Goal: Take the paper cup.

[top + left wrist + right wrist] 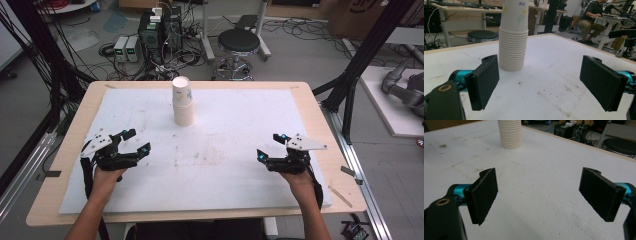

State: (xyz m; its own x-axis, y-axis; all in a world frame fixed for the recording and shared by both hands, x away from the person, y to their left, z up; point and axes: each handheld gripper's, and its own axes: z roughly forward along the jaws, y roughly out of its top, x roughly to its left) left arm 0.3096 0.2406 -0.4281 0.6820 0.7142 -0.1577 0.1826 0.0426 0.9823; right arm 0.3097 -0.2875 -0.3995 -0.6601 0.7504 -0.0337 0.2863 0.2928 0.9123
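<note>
Flanking tall stack of white paper cups [183,102], left gripper [131,141], right gripper [270,146] hover, jaws wide, ready for pick.

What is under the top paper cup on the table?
Under the white upside-down paper cup with a flower print sits a stack of nested white paper cups; only their rims show. The white table mat carries them. Their insides are hidden.

You have one stack of white paper cups [183,101] standing upright, mouths down, on the bench's white sheet [240,160], toward its far edge, left of centre; the top cup bears a flower print.
</note>
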